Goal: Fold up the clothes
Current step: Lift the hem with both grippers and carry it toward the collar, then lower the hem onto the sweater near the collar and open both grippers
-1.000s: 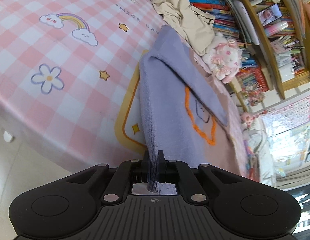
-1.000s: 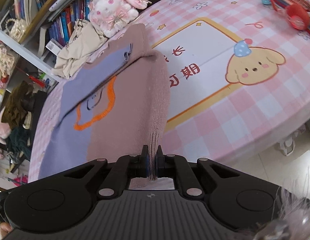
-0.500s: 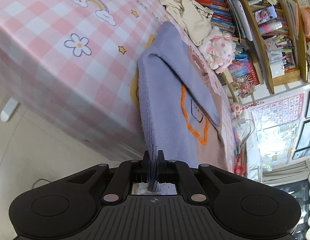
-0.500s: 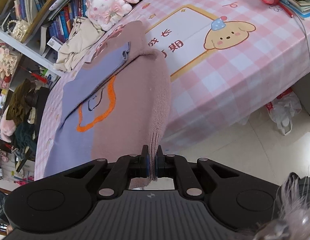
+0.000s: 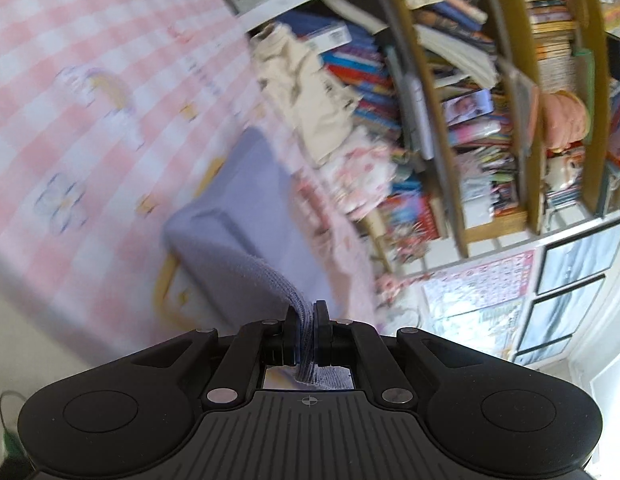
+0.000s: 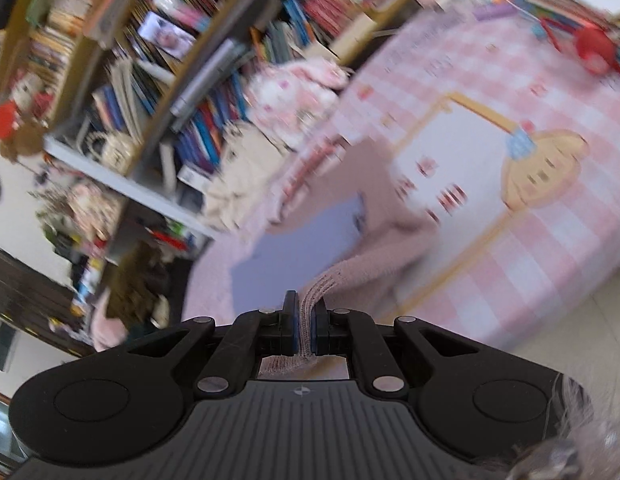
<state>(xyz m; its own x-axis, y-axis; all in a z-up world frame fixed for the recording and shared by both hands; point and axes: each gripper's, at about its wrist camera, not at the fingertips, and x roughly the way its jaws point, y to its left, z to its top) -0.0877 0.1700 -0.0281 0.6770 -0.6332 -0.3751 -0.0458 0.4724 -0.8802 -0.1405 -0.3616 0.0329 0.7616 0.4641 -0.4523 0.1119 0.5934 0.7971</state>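
sweater [image 5: 246, 200]: soft, light, floppy knit, draped on the counter [image 5: 70, 80] before the bookshelf [image 5: 450, 80] | left gripper [image 5: 306, 322] fingers pinch its lilac hem | right gripper [image 6: 306, 320] fingers pinch its pink hem | best held by hem corners

Matt black plastic left gripper [image 5: 304, 316] pinches ribbed lilac knit of the sweater [image 5: 246, 240]. Beyond the right gripper [image 6: 305, 312], pink ribbed knit; smooth checked tablecloth [image 6: 530, 248] beside.
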